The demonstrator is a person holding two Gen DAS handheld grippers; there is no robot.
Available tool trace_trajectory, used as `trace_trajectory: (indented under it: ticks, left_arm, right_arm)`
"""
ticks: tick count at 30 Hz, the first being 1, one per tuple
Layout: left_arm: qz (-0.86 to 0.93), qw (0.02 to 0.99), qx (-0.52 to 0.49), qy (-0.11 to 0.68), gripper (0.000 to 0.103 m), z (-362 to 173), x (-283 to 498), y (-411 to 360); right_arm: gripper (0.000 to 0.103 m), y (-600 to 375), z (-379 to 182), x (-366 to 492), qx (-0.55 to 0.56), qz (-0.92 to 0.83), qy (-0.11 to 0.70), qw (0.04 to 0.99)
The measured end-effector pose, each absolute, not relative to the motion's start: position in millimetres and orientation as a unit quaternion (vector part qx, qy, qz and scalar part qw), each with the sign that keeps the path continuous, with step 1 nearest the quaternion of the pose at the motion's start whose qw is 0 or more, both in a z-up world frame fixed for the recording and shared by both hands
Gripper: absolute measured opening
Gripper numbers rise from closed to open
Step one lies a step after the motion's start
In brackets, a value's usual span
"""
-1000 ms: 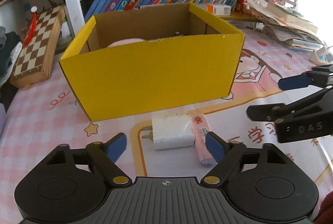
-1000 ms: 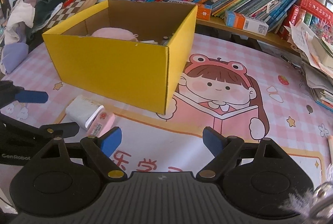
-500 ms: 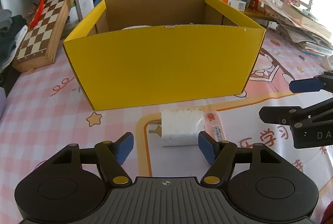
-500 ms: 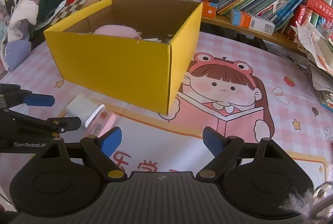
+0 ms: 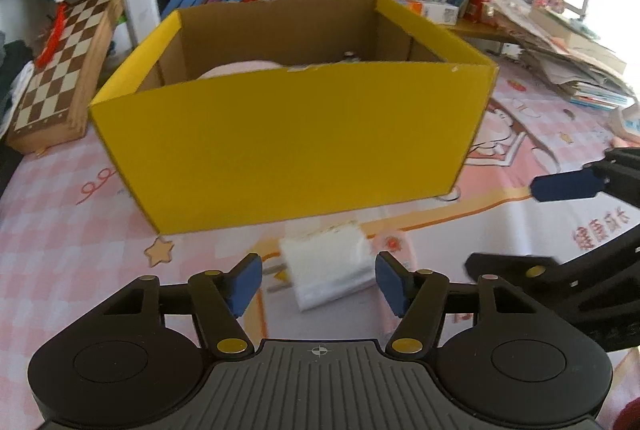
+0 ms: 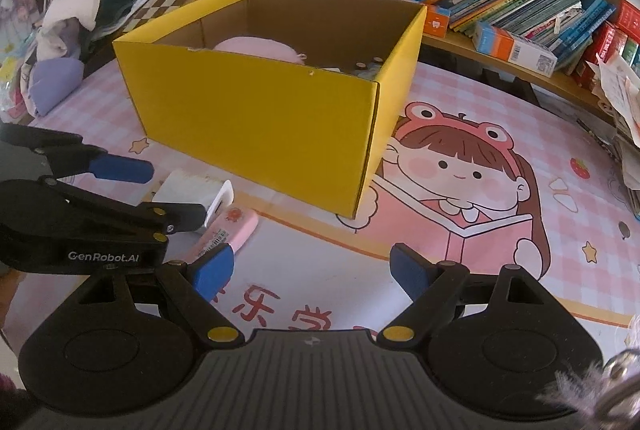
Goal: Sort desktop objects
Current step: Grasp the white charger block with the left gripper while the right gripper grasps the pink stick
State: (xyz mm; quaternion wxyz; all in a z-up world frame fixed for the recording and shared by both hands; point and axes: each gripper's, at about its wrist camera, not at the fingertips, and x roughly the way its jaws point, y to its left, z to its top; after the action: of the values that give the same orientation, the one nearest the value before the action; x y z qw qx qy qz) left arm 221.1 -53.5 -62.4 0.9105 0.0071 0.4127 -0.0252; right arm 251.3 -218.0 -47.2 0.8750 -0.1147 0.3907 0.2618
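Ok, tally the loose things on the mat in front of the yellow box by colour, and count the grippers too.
White: 1, the charger plug
Pink: 1, the eraser
Grippers: 2, left gripper closing around the plug, right gripper open over bare mat
Total: 4

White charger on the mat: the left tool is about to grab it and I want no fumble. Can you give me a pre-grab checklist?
1. White charger between the left tool fingers: ok; jaws closing.
2. Pads pressing on it: not ok, gaps both sides.
3. Pink eraser clear of the grip: cannot tell, it lies beside the charger.
4. Right tool out of the way: ok, open, empty.
5. Yellow box has room: ok.
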Motion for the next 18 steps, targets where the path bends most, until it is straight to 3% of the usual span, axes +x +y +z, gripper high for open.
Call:
trace_trajectory:
  ticks: [7, 18]
  left_arm:
    - [-0.022, 0.906, 0.022, 0.421, 0.065, -70, 234, -58]
    - [-0.011, 0.906, 0.02, 0.422, 0.052, -68, 228, -45]
  right_arm:
    - [0.085, -223, -50, 254, -0.106, 0.252, 0.399, 0.875]
    - [0.086, -202, -54, 248, -0.131, 0.303, 0.405, 0.853]
